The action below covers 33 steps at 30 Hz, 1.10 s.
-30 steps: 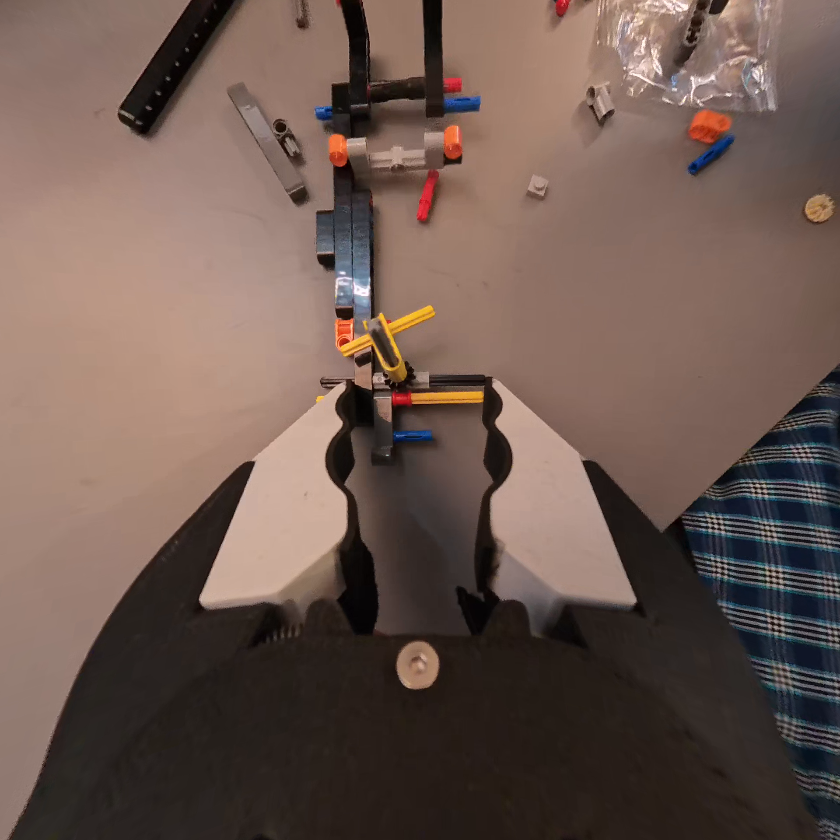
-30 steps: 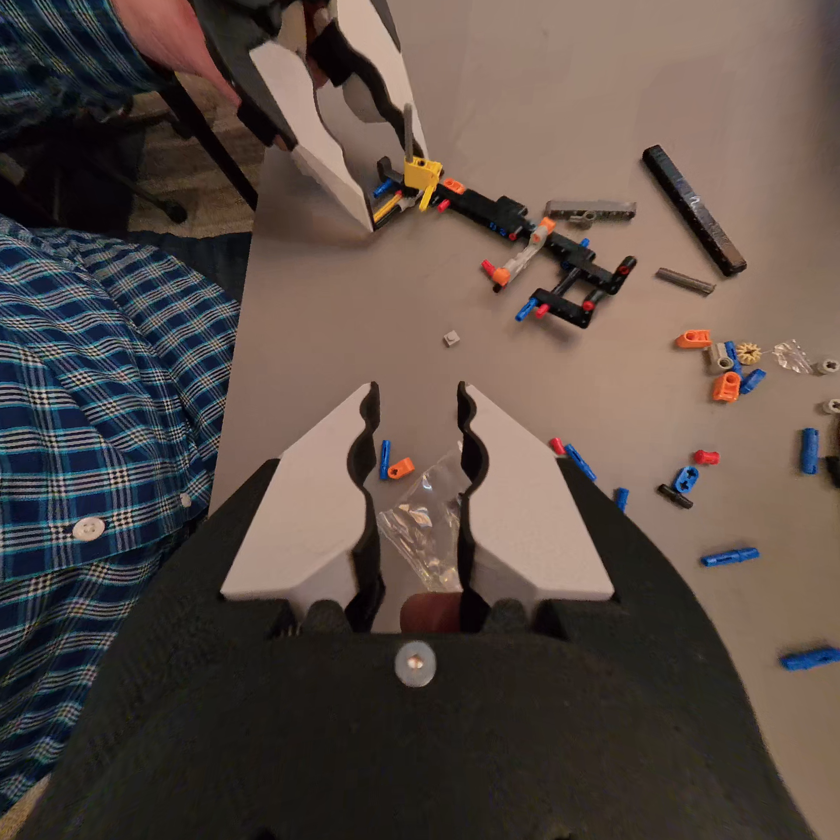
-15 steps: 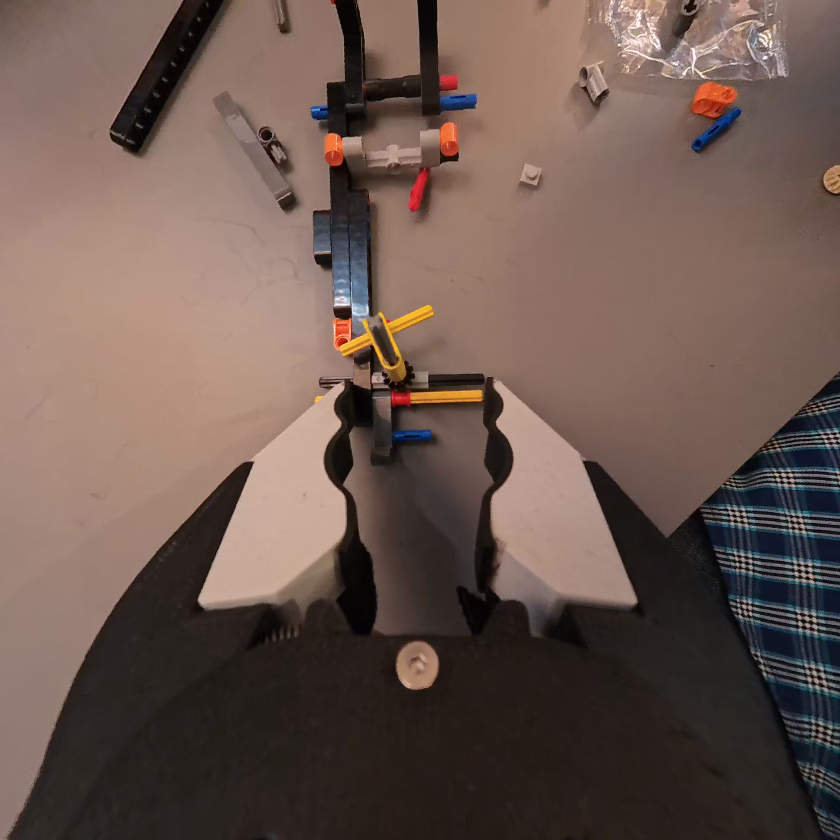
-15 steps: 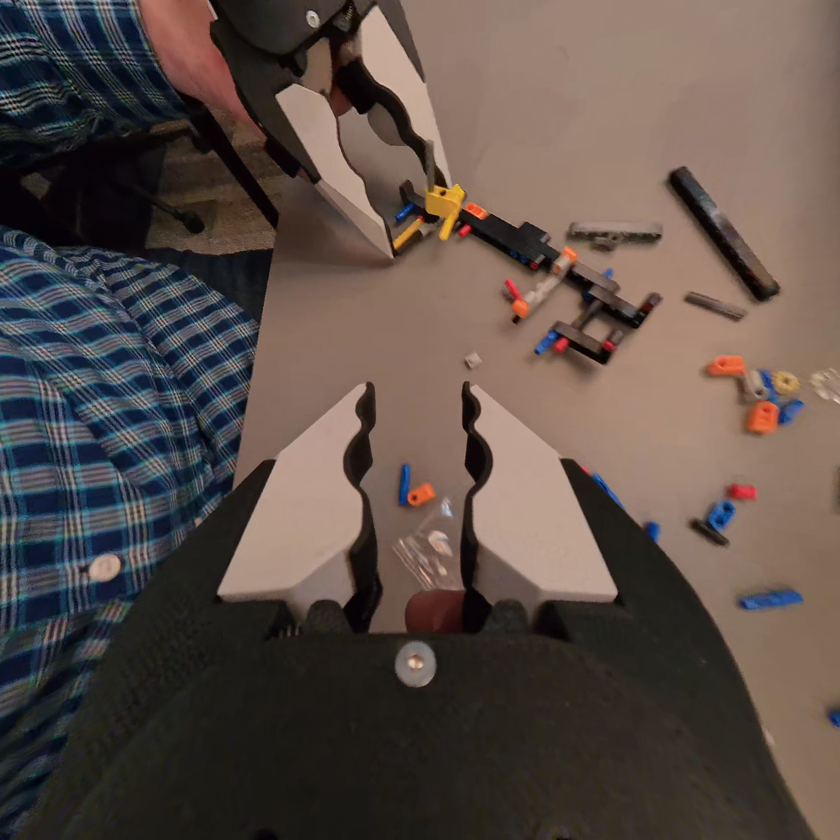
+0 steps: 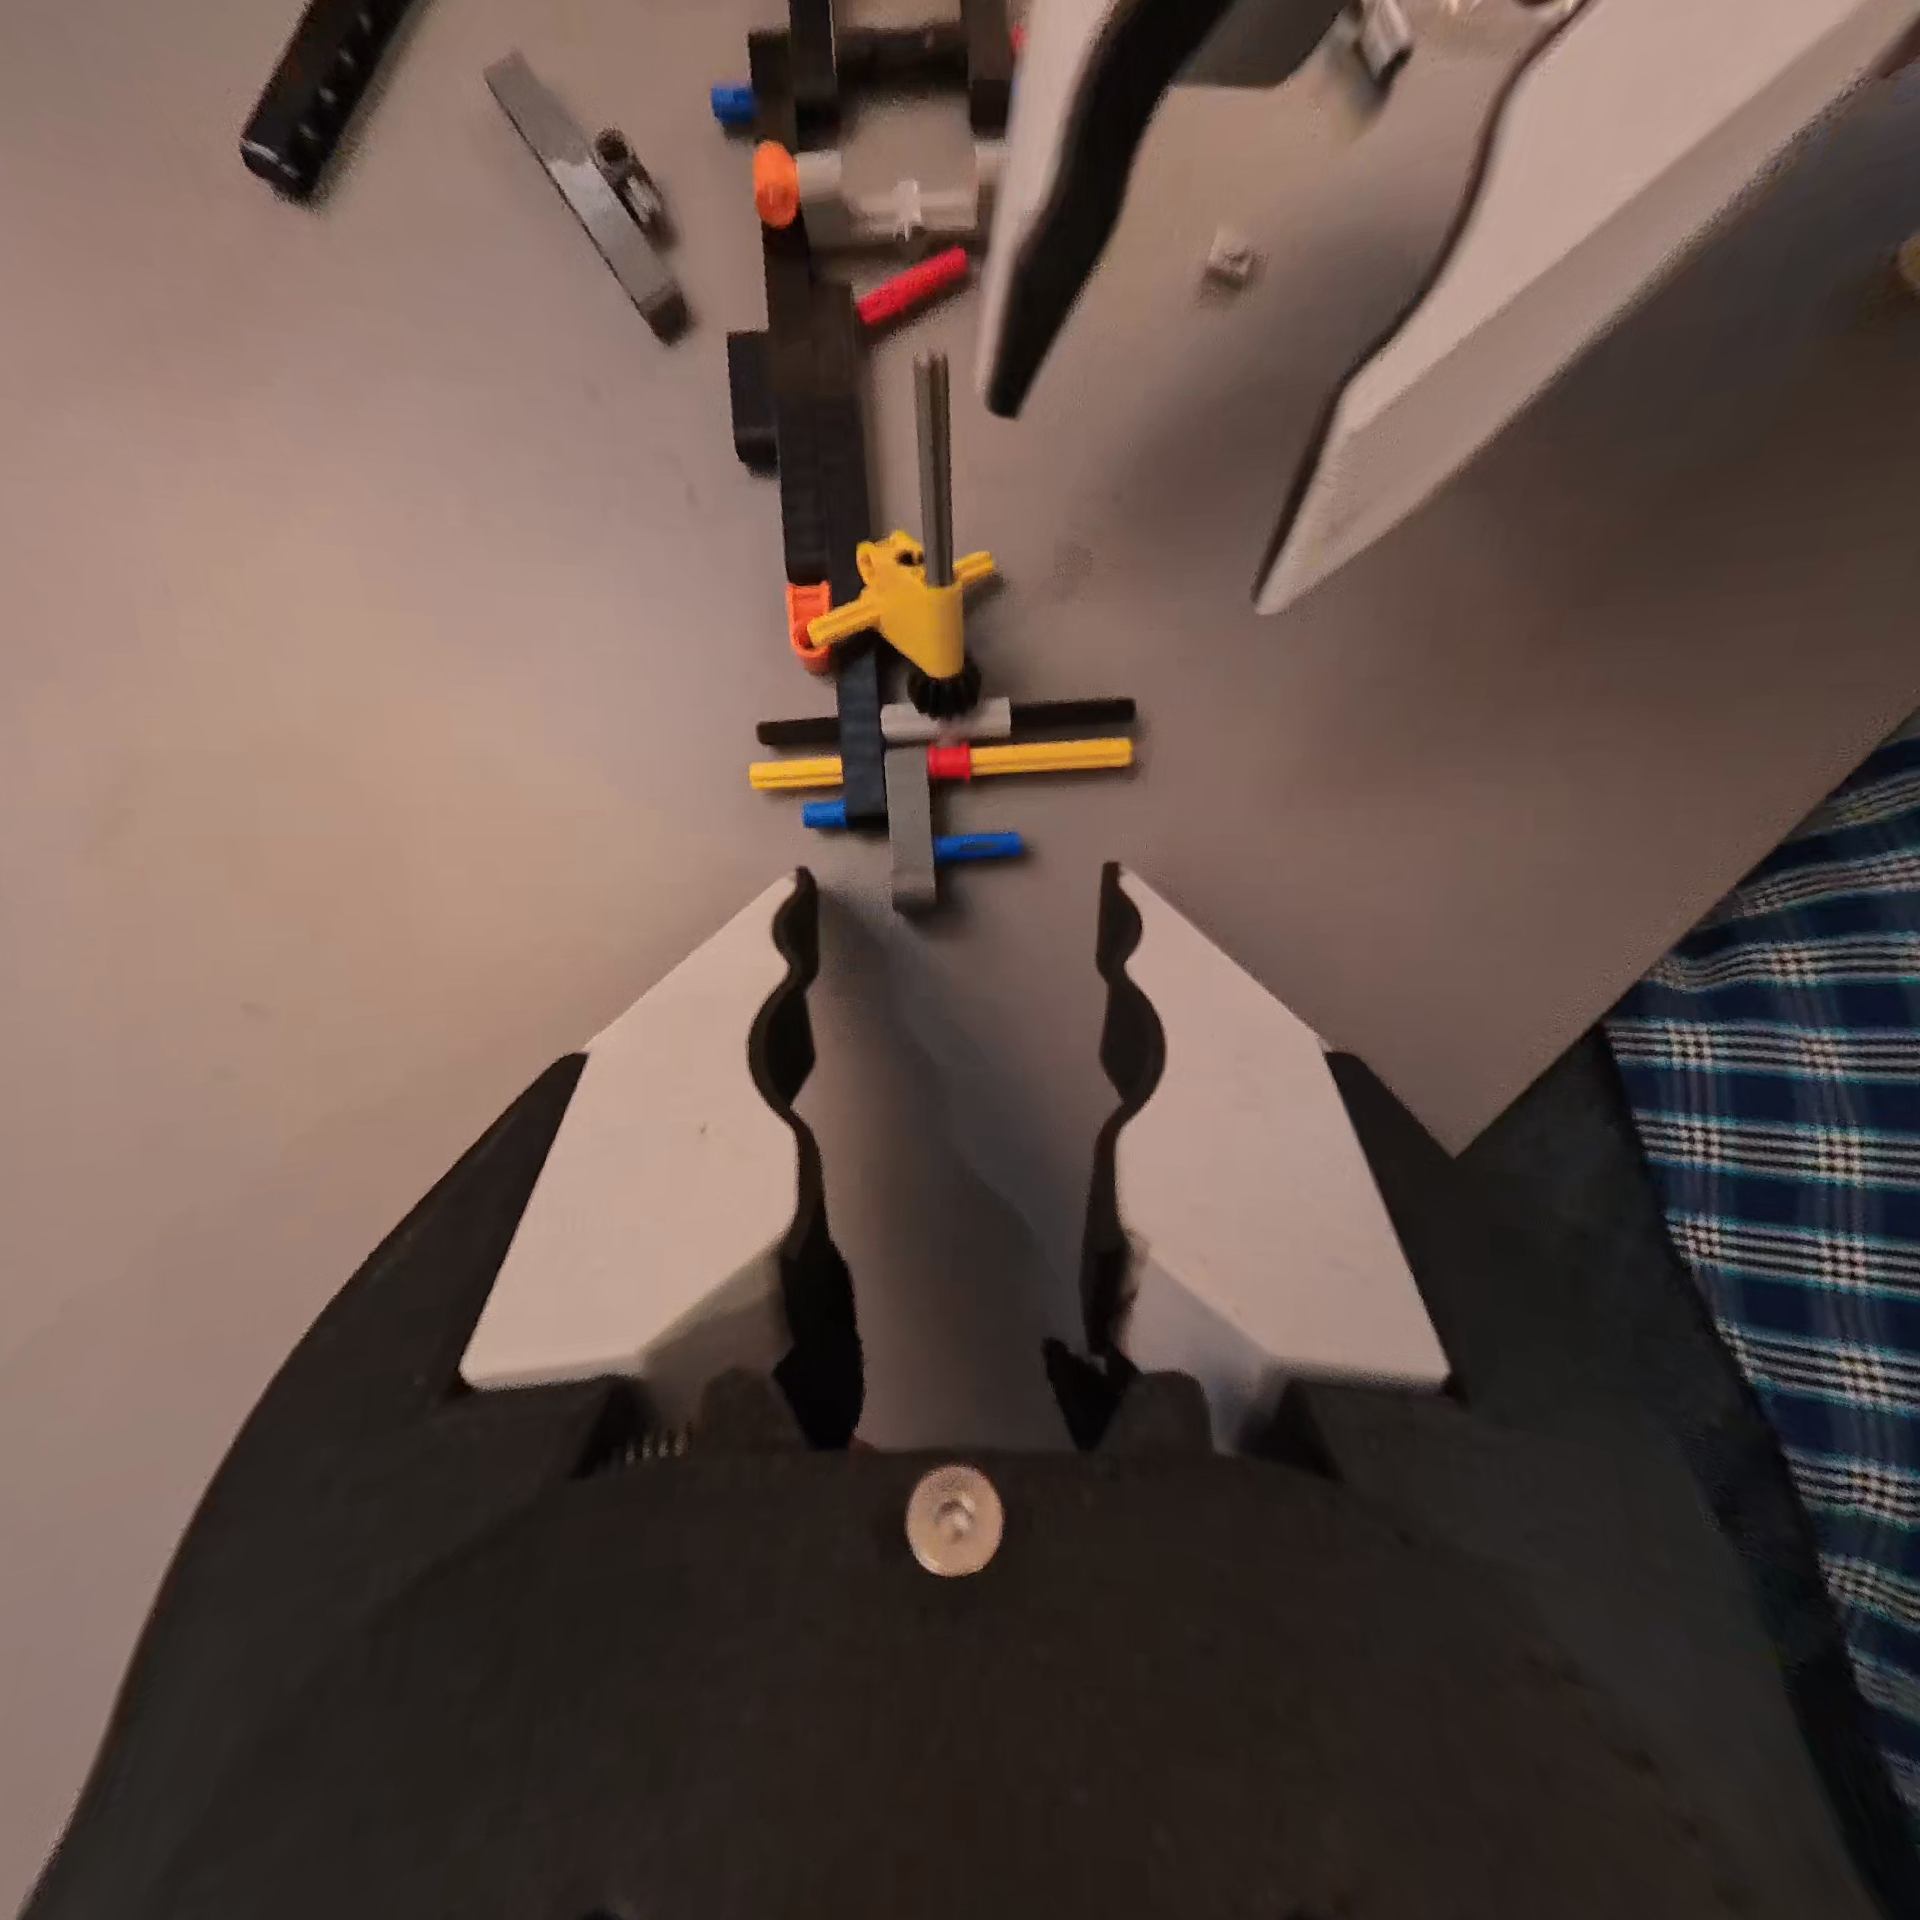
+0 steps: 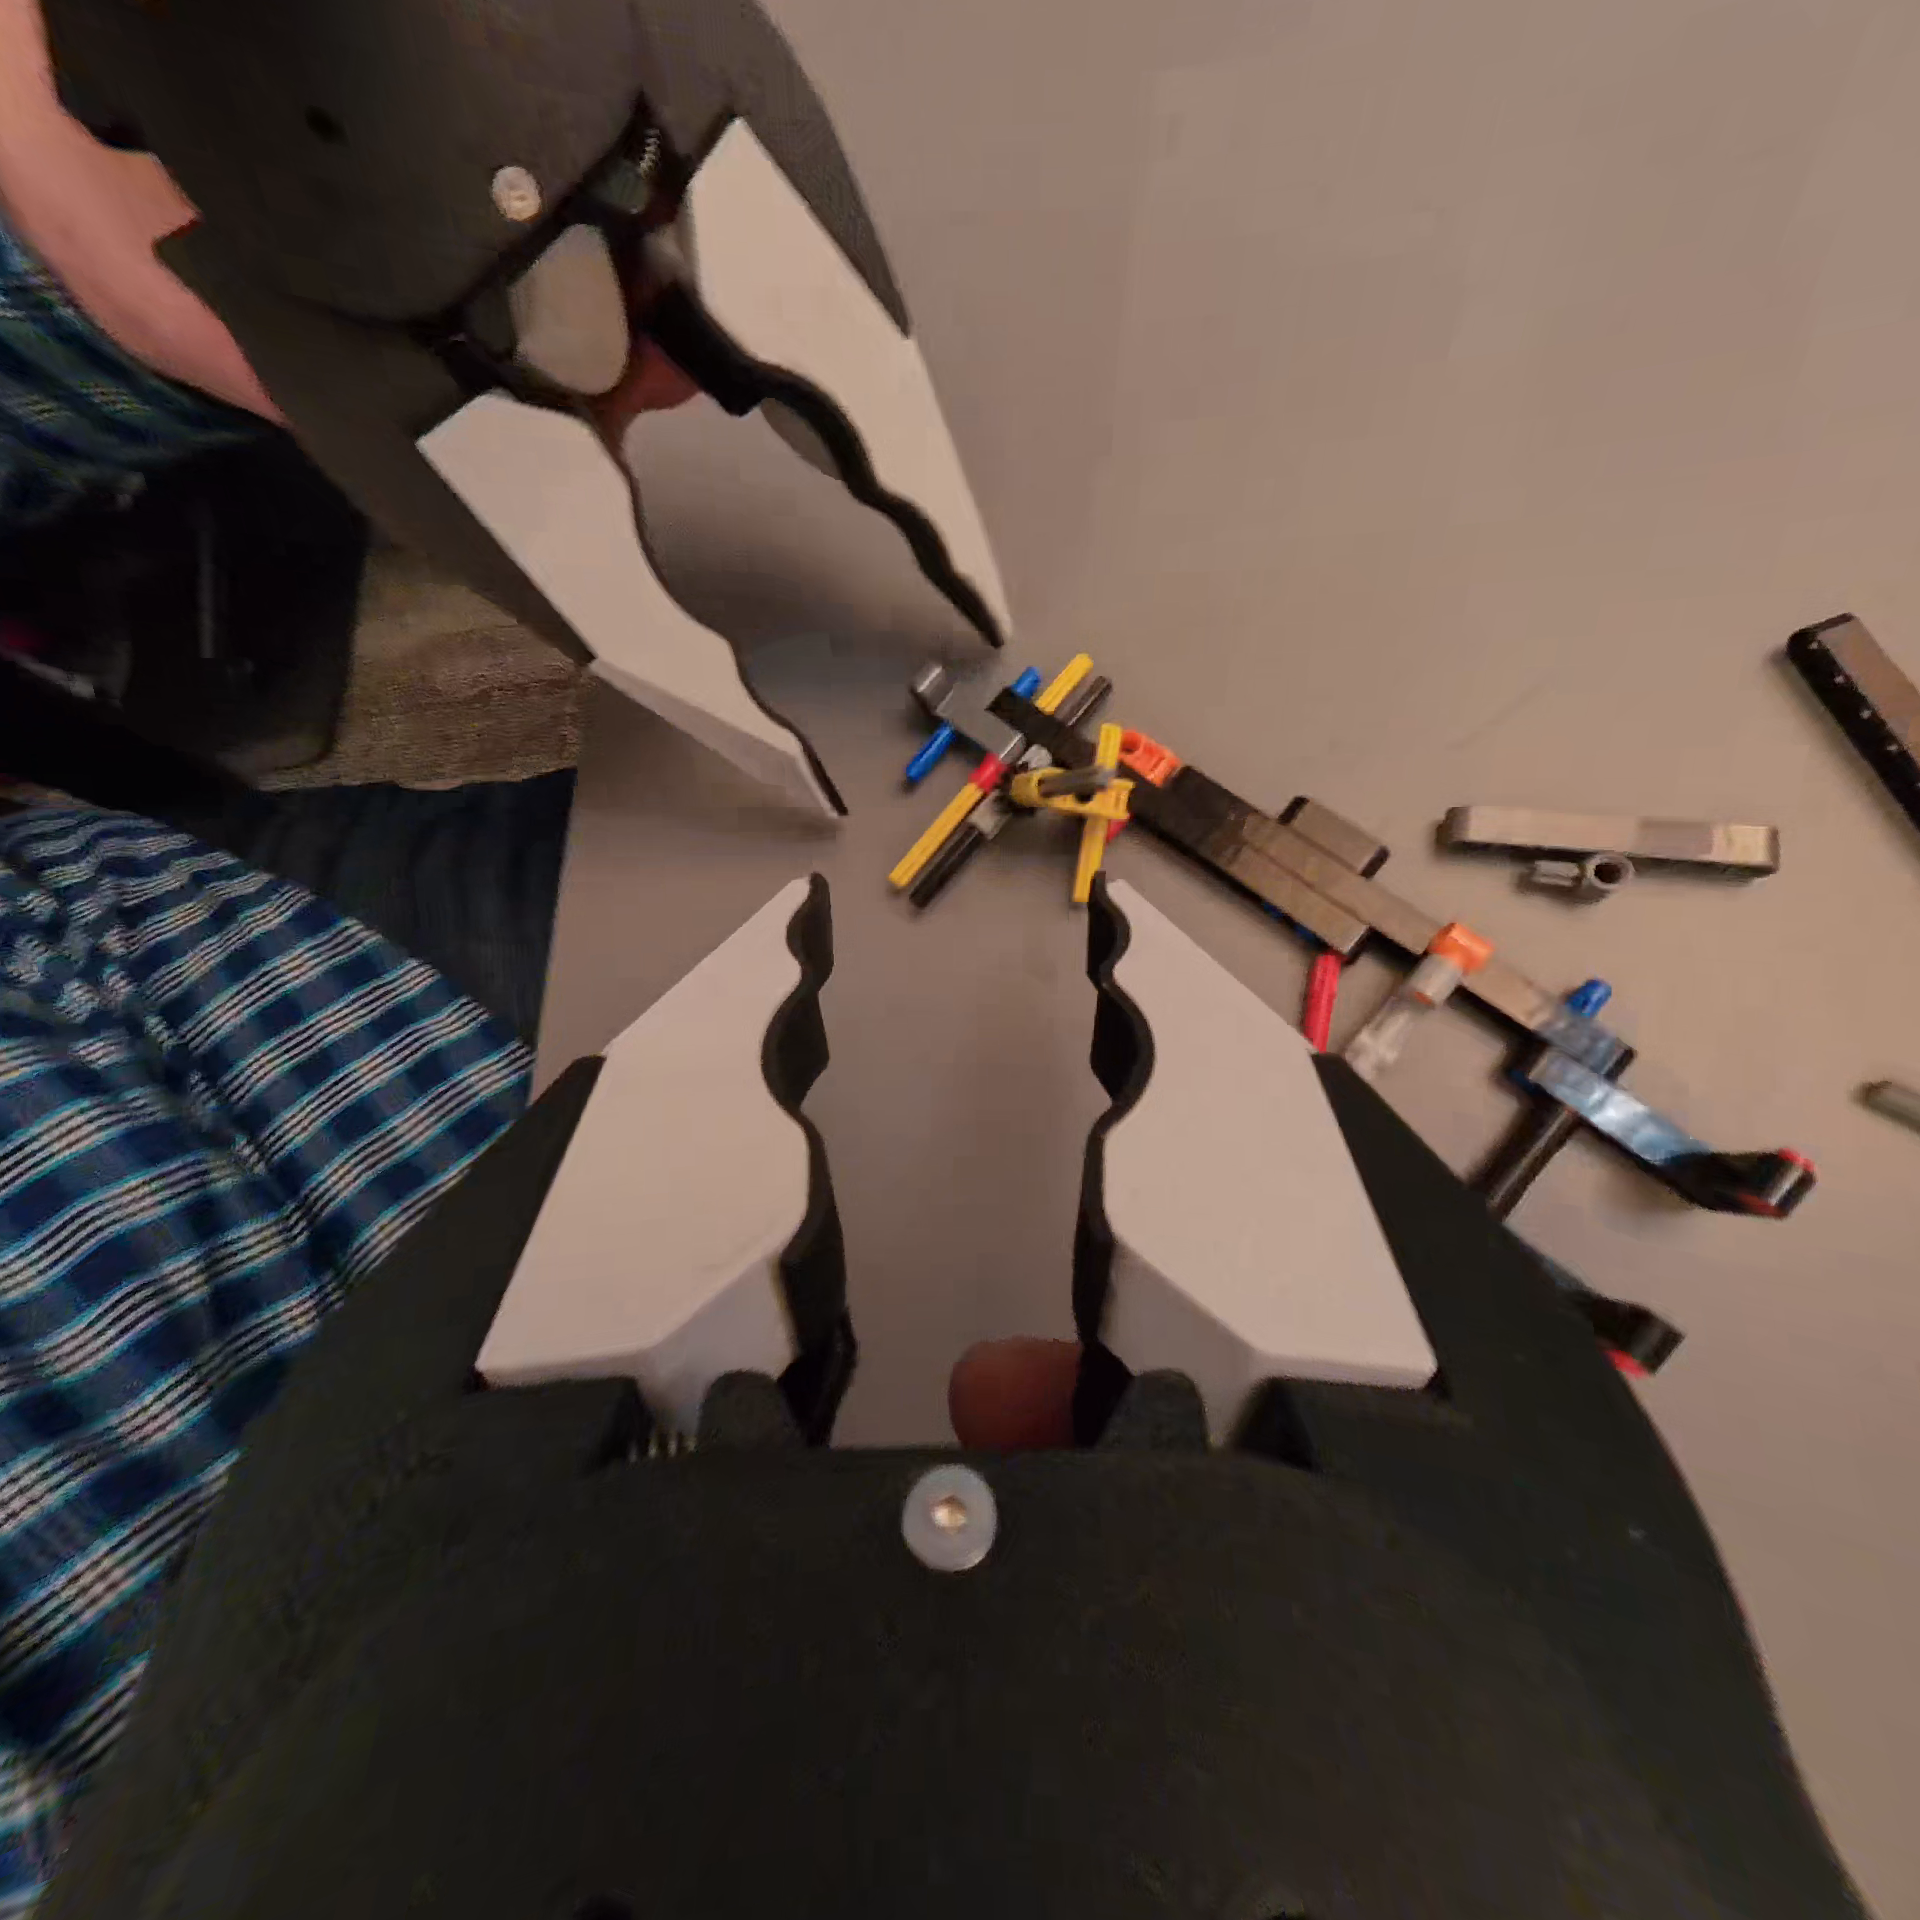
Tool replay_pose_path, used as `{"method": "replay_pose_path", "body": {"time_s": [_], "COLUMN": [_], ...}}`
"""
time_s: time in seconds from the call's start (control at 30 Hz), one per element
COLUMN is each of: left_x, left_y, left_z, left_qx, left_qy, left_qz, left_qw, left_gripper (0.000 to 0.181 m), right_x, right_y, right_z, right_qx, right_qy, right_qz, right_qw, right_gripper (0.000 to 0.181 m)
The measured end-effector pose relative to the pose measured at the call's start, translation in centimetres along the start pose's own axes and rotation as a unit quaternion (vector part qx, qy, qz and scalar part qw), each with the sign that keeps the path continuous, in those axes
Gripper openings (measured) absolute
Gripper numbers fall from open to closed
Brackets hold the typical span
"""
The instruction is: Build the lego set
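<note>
Left gripper [image 5: 956,883]: fingers spread, nothing between them. Half a second ago its tips flanked the near end of the lego assembly [image 5: 914,727], with the black and yellow cross axles lying between them; now the tips sit clear of it, just short of the grey beam end, no contact. The assembly lies flat on the grey bench [image 5: 312,727], and both ends of the yellow axle [image 5: 1049,756] are now exposed. A grey axle [image 5: 933,468] stands up out of the yellow connector [image 5: 914,613].

Right gripper [image 6: 956,899]: fingers spread, holding nothing. Earlier it hovered over a clear plastic bag and loose pins, well apart from the model; now its tips are just beside the model's yellow parts, the right-hand fingertip close to a yellow pin end. Contact cannot be judged. In the left wrist view, the right gripper now fills the upper right, where it was out of frame before.

Farther out: a loose grey beam [image 6: 1605,842] and a long black beam [image 6: 1860,707] lie apart from the model. A plaid shirt [image 6: 208,1091] shows past the bench edge.
</note>
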<state>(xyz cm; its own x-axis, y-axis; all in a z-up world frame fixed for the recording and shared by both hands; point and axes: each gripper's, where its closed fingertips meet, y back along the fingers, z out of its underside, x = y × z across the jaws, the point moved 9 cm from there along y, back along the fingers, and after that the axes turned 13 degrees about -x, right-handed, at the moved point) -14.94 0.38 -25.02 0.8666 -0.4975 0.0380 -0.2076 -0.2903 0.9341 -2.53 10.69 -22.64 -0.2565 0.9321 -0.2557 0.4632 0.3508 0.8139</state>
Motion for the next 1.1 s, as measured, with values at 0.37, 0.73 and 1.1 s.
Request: {"method": "replay_pose_path", "body": {"time_s": [0.37,0.73,1.1], "left_x": [0.0,-0.1,-0.7], "left_y": [-0.3,-0.2,1.3], "left_z": [0.2,0.5,1.2], "left_qx": [0.024,0.030,0.038], "left_qy": [-0.021,-0.011,0.006], "left_qz": [0.025,0.034,0.017], "left_qw": [0.999,0.999,0.999], "left_gripper": [0.043,0.053,0.065], "right_x": [-1.6,-2.4,-1.4], "right_y": [-2.3,-2.9,4.2], "right_z": [-2.5,-3.2,-0.8], "right_qx": [0.004,-0.016,0.025], "right_qy": [0.038,0.088,0.078], "right_qz": [-0.003,-0.018,0.027], "right_qw": [0.999,0.996,0.996], "right_gripper": [0.052,0.058,0.057]}}
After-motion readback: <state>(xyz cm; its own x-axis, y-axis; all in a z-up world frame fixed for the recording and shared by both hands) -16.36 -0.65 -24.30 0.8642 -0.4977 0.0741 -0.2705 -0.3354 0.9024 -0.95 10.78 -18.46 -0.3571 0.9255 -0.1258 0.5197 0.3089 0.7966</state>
